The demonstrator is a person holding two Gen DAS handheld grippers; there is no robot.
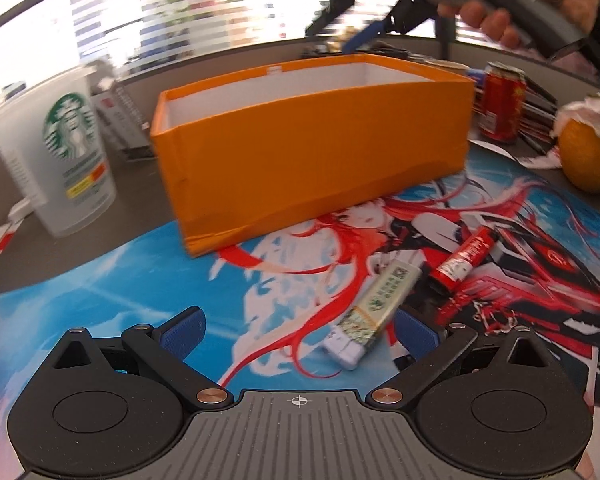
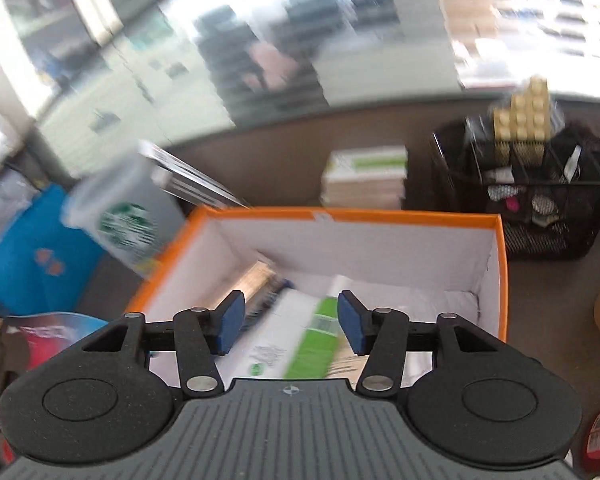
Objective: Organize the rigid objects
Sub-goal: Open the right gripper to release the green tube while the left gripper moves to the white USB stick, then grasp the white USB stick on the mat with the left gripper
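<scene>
Your right claw (image 2: 291, 322) hangs part-open and empty over the orange box (image 2: 499, 276), apparently having dropped the green-striped packet (image 2: 316, 344) inside, while your left claw (image 1: 299, 330), spread wide, lines up on the lower-centre green-labelled tube (image 1: 374, 304).

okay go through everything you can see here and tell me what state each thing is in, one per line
orange box: open-topped, upright, already holding items
green and white carton: lying inside the box
white and green tube: lying on the mat, not boxed
red tube: lying on the mat, not boxed
red can: upright
coffee cup: upright
left gripper: open, empty
right gripper: open, empty, above the box
</scene>
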